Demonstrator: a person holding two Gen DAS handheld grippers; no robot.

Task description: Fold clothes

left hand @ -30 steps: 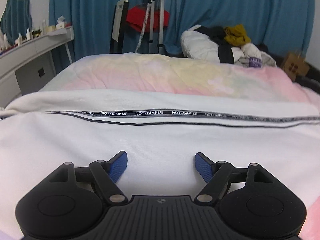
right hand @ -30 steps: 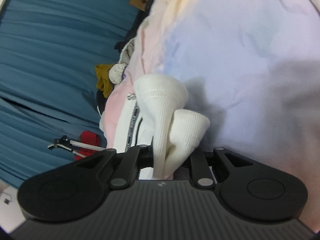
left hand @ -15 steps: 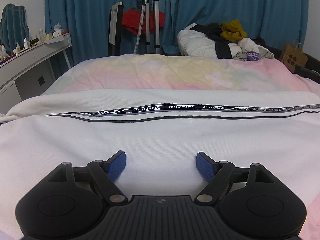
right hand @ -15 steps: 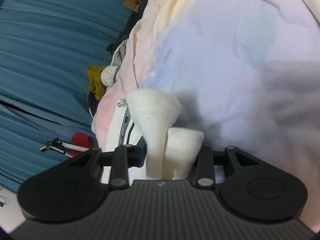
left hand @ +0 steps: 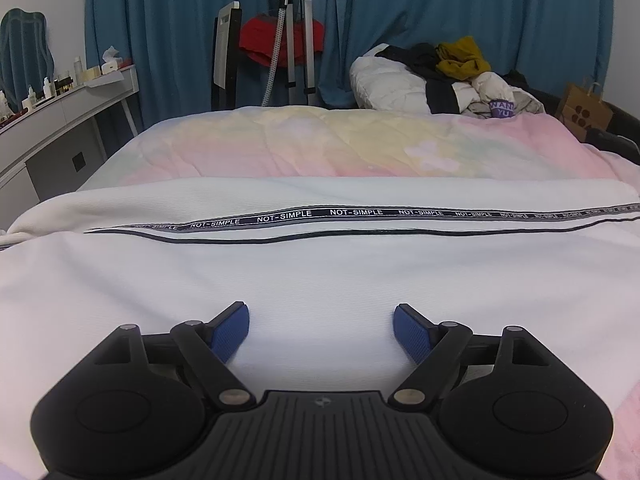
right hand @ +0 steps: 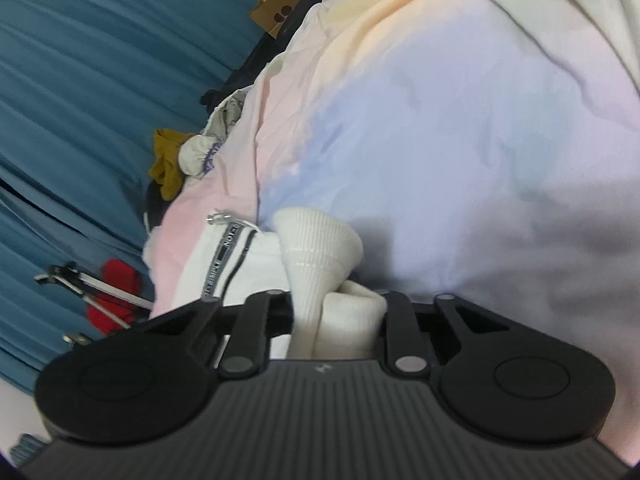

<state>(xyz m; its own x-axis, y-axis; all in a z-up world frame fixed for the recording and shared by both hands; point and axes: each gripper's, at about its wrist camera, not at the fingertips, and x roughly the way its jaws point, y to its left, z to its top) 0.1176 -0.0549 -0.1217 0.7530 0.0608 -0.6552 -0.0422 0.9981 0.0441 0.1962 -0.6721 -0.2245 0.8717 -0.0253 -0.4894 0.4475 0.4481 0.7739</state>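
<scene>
L claw stays wide open w/ nothing in it, low over the white top lying flat on the bed; it sits a bit more level now. R claw still pinches the top's ribbed cuff, now lower, nearer the bed cover.

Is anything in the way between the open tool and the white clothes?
Nothing visible is in the way. The left tool is open, right over the white garment spread on the bed, with only bare fabric between its blue fingers. The right tool is already shut on the garment's ribbed cuff.
</scene>
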